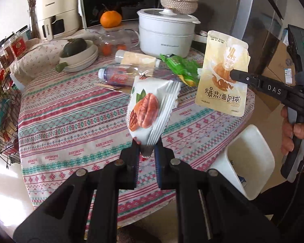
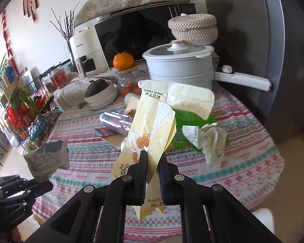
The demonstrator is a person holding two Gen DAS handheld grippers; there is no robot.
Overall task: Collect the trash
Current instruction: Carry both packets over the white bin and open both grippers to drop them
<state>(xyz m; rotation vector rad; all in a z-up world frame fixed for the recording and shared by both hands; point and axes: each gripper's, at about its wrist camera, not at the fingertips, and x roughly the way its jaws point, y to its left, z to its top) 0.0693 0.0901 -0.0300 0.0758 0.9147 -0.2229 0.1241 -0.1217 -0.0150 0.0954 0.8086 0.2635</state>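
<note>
Left gripper [image 1: 147, 147] clamps the white walnut wrapper [image 1: 146, 113] above the tablecloth [image 1: 71, 109]; at its two o'clock, right gripper [image 2: 153, 158] pinches the yellow bread pouch [image 2: 150, 125]; white bin [image 1: 251, 162] at four o'clock

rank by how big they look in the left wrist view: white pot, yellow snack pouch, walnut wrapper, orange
1. white pot
2. yellow snack pouch and walnut wrapper: about alike, and both are held up near the camera, which inflates them, so no ranking between them
3. orange, clearly smallest
</note>
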